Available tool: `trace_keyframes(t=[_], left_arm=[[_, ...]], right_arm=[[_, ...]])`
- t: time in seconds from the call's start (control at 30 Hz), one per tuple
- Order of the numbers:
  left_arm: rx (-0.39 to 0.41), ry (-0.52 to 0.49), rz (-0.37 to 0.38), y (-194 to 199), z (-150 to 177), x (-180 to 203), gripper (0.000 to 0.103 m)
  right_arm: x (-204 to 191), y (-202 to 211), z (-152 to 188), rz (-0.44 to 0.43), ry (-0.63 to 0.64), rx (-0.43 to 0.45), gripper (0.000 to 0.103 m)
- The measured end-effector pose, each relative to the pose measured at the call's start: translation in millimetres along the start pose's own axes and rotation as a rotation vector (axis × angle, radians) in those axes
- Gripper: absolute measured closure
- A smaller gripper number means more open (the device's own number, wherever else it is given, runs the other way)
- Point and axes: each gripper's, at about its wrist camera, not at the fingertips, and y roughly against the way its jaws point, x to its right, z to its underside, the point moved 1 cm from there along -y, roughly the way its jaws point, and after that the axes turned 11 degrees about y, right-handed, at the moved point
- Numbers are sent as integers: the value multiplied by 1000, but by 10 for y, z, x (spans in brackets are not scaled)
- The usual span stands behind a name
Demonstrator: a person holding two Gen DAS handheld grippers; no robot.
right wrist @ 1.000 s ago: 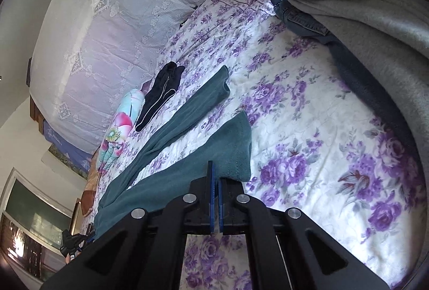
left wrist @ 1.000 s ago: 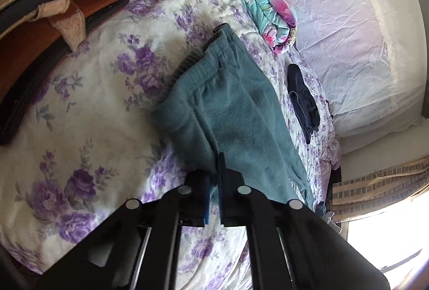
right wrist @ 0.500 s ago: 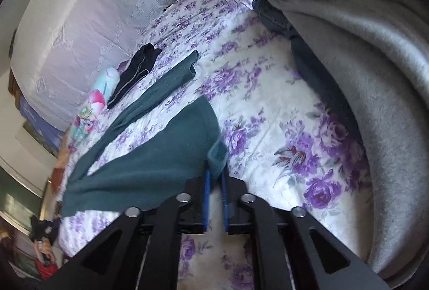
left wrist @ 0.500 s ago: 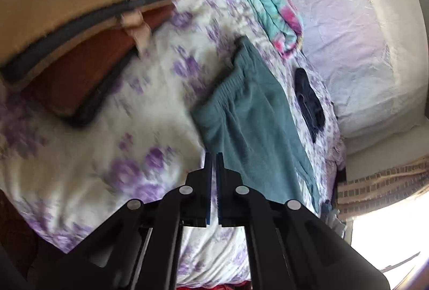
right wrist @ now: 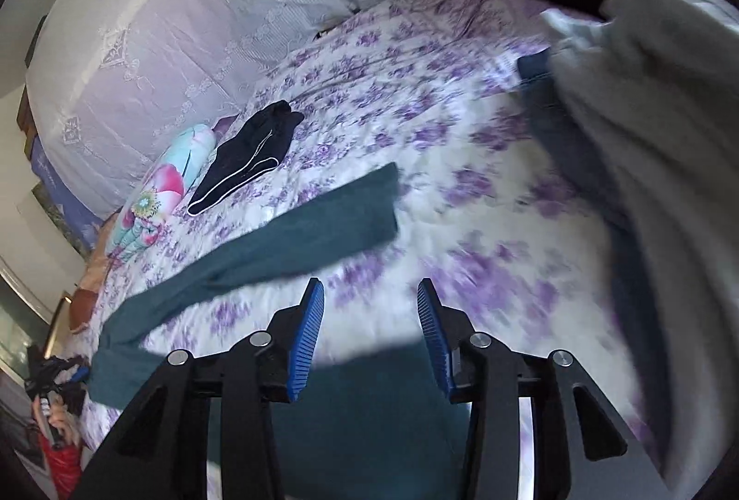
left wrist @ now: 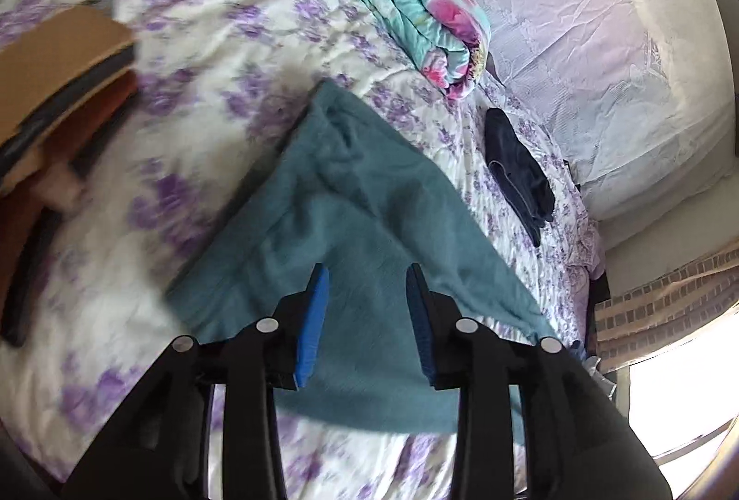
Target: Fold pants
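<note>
The teal pants (left wrist: 351, 222) lie on the purple-flowered bedspread (left wrist: 221, 19), waist end spread under my left gripper (left wrist: 368, 306). Its jaws are opening, and the cloth lies beneath them with no pad pressing on it. In the right wrist view one teal leg (right wrist: 300, 236) stretches left across the bed. More teal cloth (right wrist: 369, 398) lies low under my right gripper (right wrist: 369, 315). The right jaws are also opening, and only bedspread shows between the blue pads (right wrist: 307, 333).
A folded floral quilt (left wrist: 406, 5) and a dark garment (left wrist: 517, 172) lie beyond the pants. Brown cushions (left wrist: 60, 84) sit at the left. A grey garment (right wrist: 646, 107) over blue jeans (right wrist: 536, 65) fills the bed's right side. A lace-covered wall (right wrist: 184, 15) borders the far side.
Both grippers were shut at the pants' edges, the right one pinching a leg hem. Both have opened and let go, and both views have shifted and risen over the bed.
</note>
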Motion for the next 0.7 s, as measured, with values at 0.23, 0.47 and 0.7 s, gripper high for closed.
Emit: trace_keyframes(t=[0.23,0.47,0.7], left_arm=[[34,-34,-114,-462,-544,371,66],[-28,-62,-197,-958,-963,467,63],[-85,-95,-209,-1200,-1033,448,62]], right_arm=[[245,-941,-621,-1,-101,-74,60],[449,-1403,-675,-41,-180,-145,64],[377,-1453,-665,-61,-83,-138,93]])
